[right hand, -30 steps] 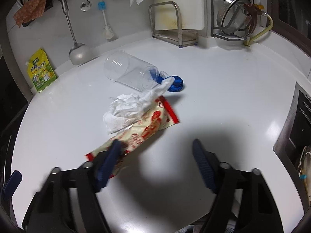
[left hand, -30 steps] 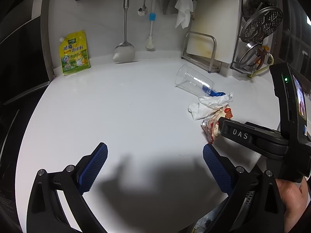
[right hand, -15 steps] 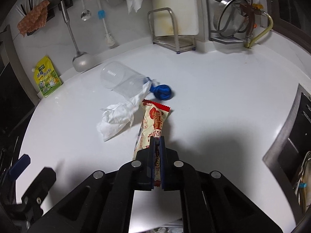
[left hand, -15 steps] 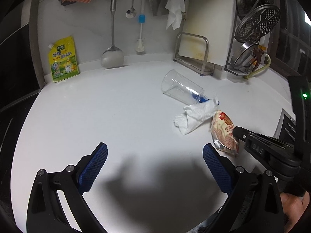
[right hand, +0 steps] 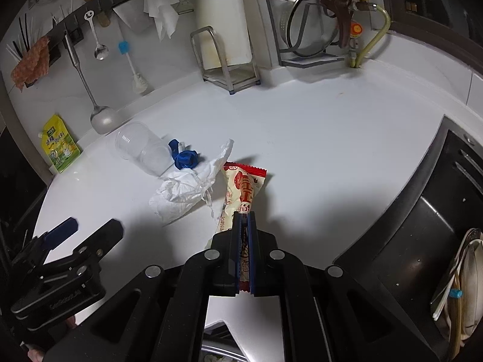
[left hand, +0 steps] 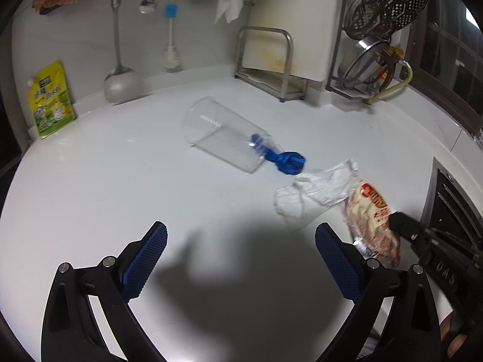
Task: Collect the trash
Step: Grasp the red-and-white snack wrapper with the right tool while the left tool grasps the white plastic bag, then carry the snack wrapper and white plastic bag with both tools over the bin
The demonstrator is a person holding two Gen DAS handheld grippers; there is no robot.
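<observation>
**Clerk:** Largest item first?

**Keeper:** White countertop [right hand: 317, 138], lying under everything, with a dark sink [right hand: 422, 241] showing at its right edge. A steel rack [right hand: 226, 69] is standing against the back wall.

**Clerk:** Grippers?

**Keeper:** Left gripper [left hand: 241, 256] is hovering over bare counter, blue pads spread wide, holding nothing. Right gripper [right hand: 244, 235] is pressing its pads together on the near end of the snack wrapper [right hand: 241, 190].

**Clerk:** Where is that wrapper sitting?

**Keeper:** It is sticking out forward from the pinch, its red far end pointing away over the counter; whether that end is touching the surface cannot be told.

**Clerk:** Remaining trash?

**Keeper:** Clear plastic cup [right hand: 142, 150], lying on its side toward the back left. Crumpled white tissue [right hand: 187, 193], lying just left of the wrapper. Blue balloon [right hand: 185, 158], resting between cup and tissue, touching both.

**Clerk:** Smaller stock?

**Keeper:** Yellow pouch [right hand: 60, 147] is leaning against the back wall at the left.
</observation>
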